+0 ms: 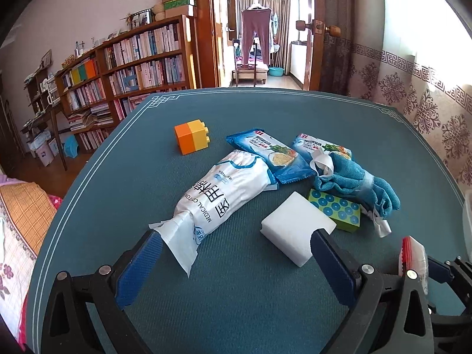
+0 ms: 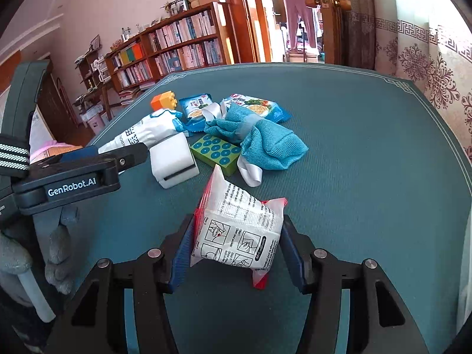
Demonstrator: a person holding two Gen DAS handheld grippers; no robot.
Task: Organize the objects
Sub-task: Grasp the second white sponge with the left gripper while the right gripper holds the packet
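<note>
1. The right gripper [image 2: 236, 244] holds a small white packet [image 2: 236, 230] with red edges and printed black drawings. Both blue pads press its sides, and the packet is a little crumpled between them.
2. The packet is above the blue-green table mat [image 2: 368, 147], near the front edge and apart from the other things. Whether its bottom touches the mat I cannot tell.
3. The left gripper [image 1: 236, 253] has its jaws wide apart and holds nothing. Its left pad is just beside the tail of the white cotton bag [image 1: 218, 194], and its right pad is in front of a corner of the white foam block [image 1: 295, 227].
4. In the right wrist view the left gripper is seen from the side, with a hand in a grey glove [image 2: 56, 253] on its handle.
5. The cotton bag lies at an angle on the mat, and its far end touches a blue snack packet [image 1: 268, 153].
6. A second blue snack packet [image 1: 321, 144] lies to the right, partly under a blue cloth [image 1: 357, 183] tied with white ribbon.
7. A green box with blue dots [image 1: 336, 209] lies between the foam block and the cloth, touching both.
8. An orange and yellow toy block [image 1: 191, 137] stands alone, further back on the left.
9. Behind the table there is a bookshelf [image 1: 141, 59] full of books.
</note>
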